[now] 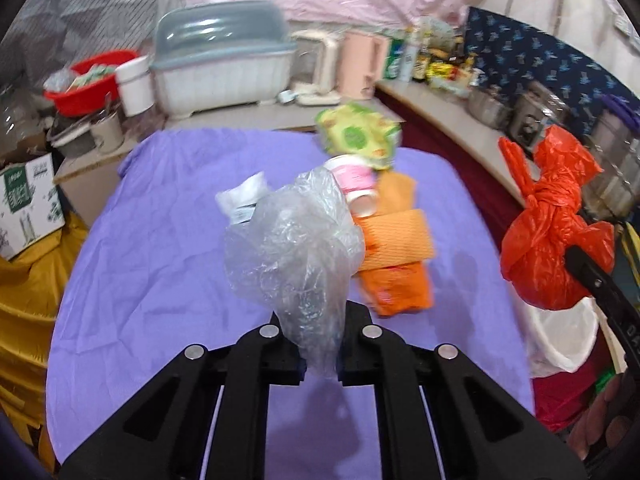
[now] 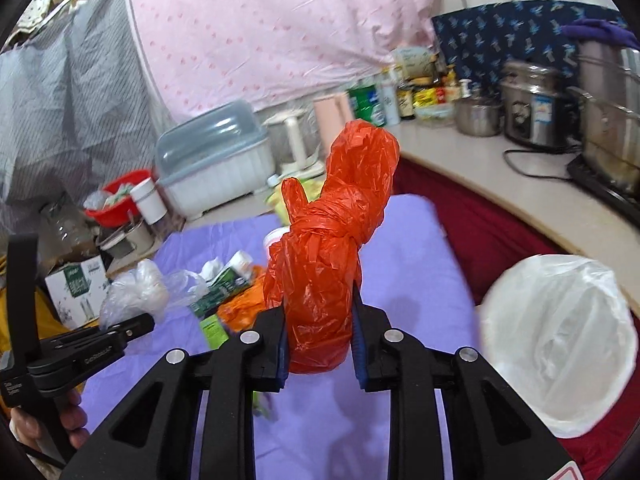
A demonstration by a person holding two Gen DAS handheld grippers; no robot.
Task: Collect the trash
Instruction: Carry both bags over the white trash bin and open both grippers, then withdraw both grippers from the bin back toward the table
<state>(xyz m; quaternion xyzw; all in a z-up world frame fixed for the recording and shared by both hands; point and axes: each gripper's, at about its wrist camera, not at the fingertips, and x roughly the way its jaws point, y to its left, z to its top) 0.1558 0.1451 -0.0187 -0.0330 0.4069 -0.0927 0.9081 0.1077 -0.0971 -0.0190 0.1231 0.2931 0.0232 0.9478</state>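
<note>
Landmark: lined waste bin [image 2: 560, 344], beside the purple-covered table [image 1: 160, 240]. Left gripper [image 1: 320, 344]: tongs pinching a crumpled clear plastic bag [image 1: 292, 248], held above the table, well apart from the bin. Right gripper [image 2: 320, 344]: tongs pinching a knotted red bag [image 2: 332, 248] at its lower bulge, near the bin, likely for dropping in. Uncollected on the table, away from the bin: orange wrappers [image 1: 396, 264], pink cup [image 1: 356, 184], green packet [image 1: 356, 136].
</note>
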